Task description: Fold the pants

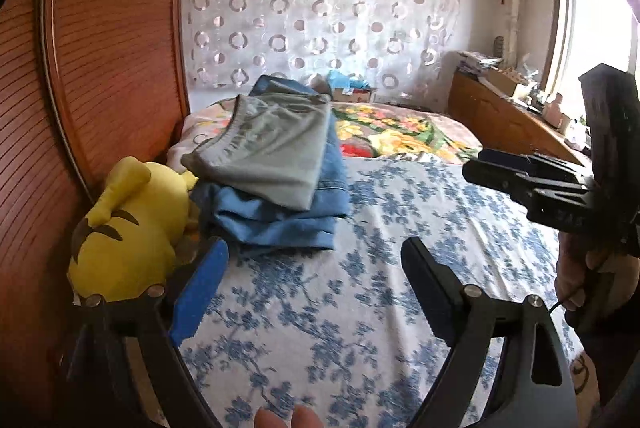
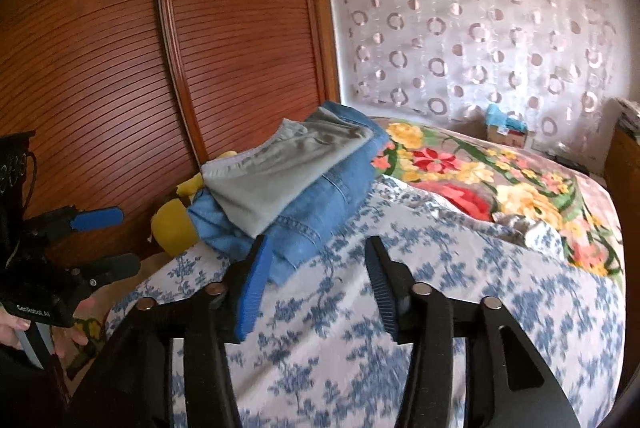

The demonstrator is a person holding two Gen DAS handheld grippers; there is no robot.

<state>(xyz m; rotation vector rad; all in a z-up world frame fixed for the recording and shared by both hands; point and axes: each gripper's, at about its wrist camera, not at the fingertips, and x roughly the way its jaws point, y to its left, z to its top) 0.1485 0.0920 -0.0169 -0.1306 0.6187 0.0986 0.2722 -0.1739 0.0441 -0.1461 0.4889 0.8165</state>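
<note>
The soft grey-green elastic-waist pants point(image 1: 272, 143) lie folded atop stiffer, heavier blue denim jeans point(image 1: 280, 220) on the blue-floral bed sheet point(image 1: 340, 308), beside a yellow plush toy point(image 1: 128, 228). The left claw point(image 1: 308, 288) and right claw point(image 2: 316, 288) both hover released, holding nothing. The light, limp fabric looks best pinched at its waistband.

grey pants point(image 1: 266, 147) | blue jeans point(image 1: 280, 216) | yellow plush point(image 1: 128, 224) | blue-floral sheet point(image 1: 320, 308)
</note>
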